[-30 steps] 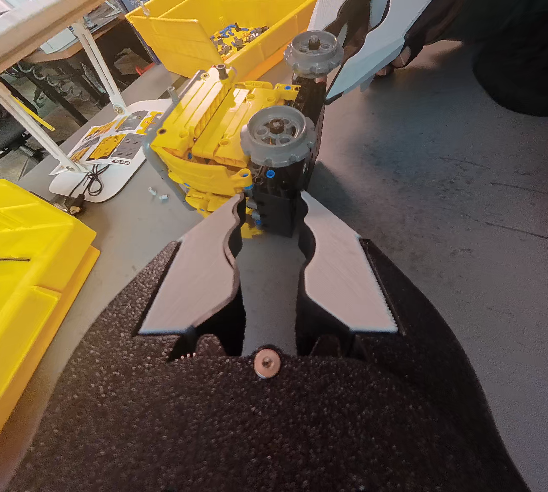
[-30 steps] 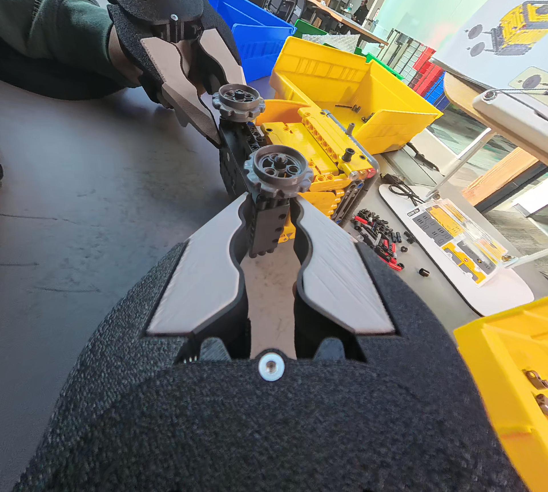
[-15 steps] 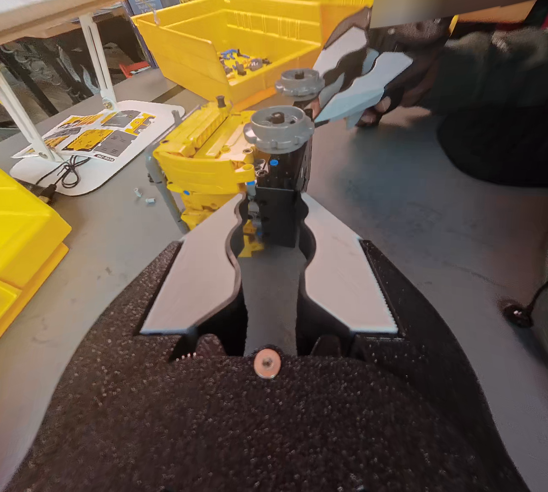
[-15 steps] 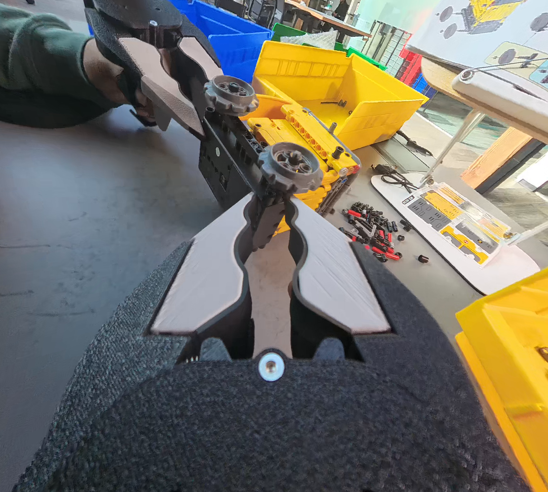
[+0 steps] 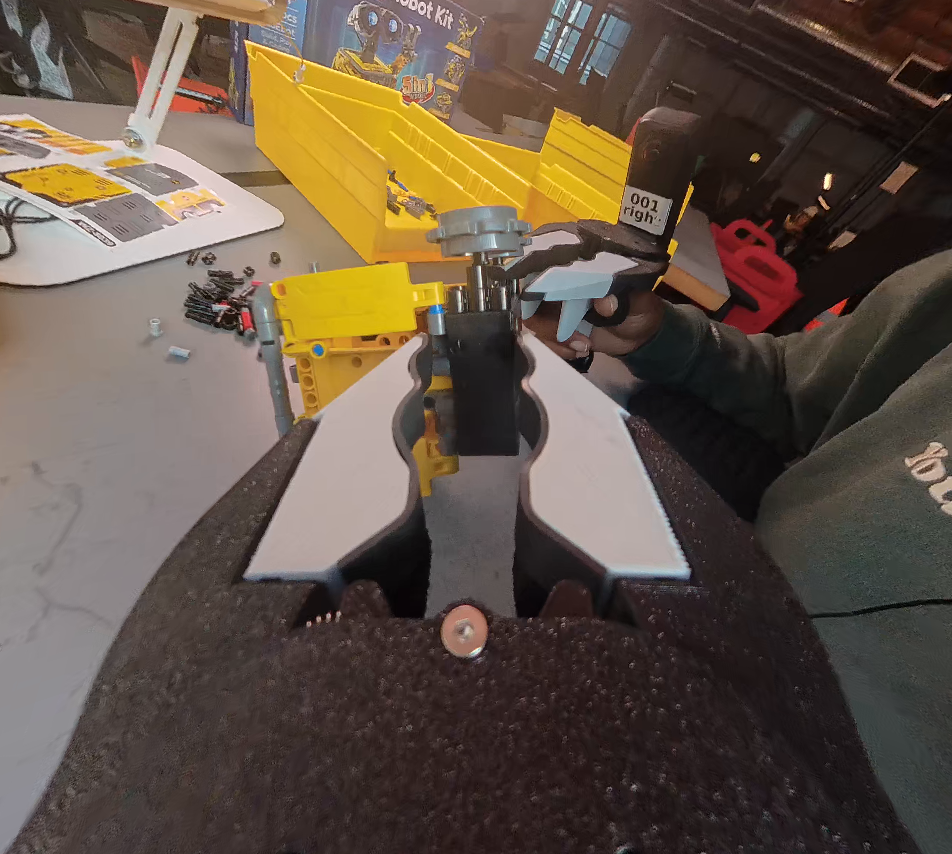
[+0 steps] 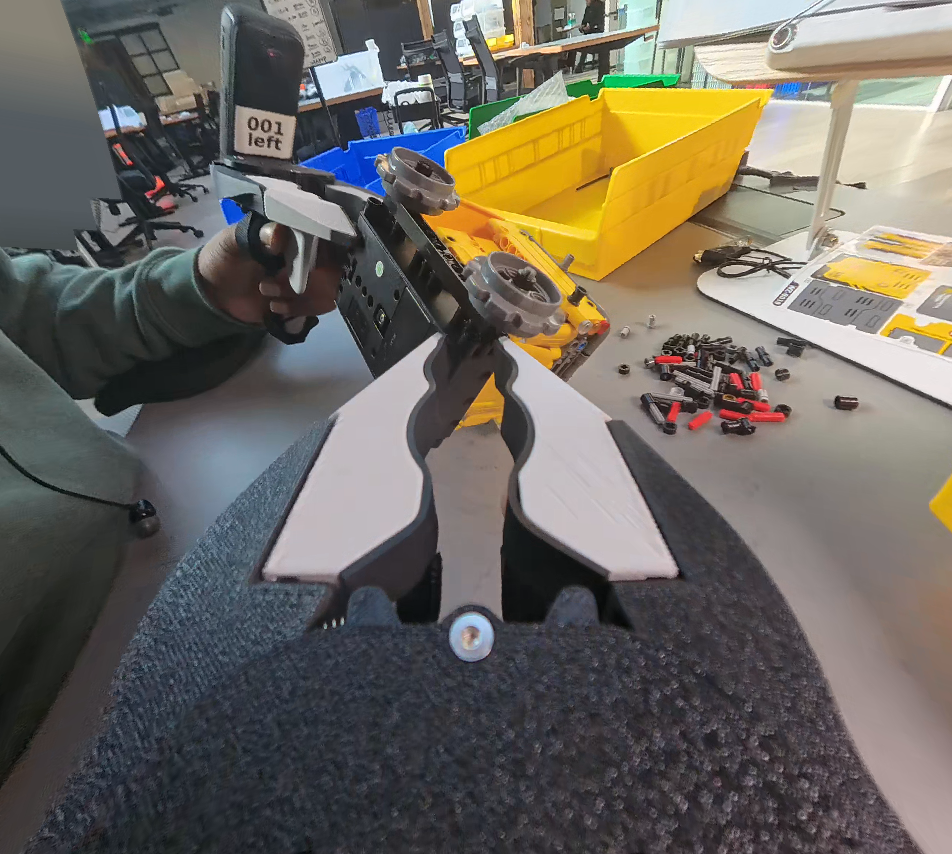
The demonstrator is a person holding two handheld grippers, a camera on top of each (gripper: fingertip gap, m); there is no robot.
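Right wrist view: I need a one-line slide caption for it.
Right gripper and left gripper hold a tilted yellow-and-black brick model above the table, loose pins beside it.

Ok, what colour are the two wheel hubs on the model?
Grey; the wheel hubs show best in the right wrist view.

Grey table (image 6: 772, 546), scuffed surface. Loose black and red pins (image 6: 711, 386) lie right of right gripper (image 6: 469, 355); yellow bin (image 6: 608, 170) beyond them; white stand base (image 6: 845, 314) with printed sheets farther right.
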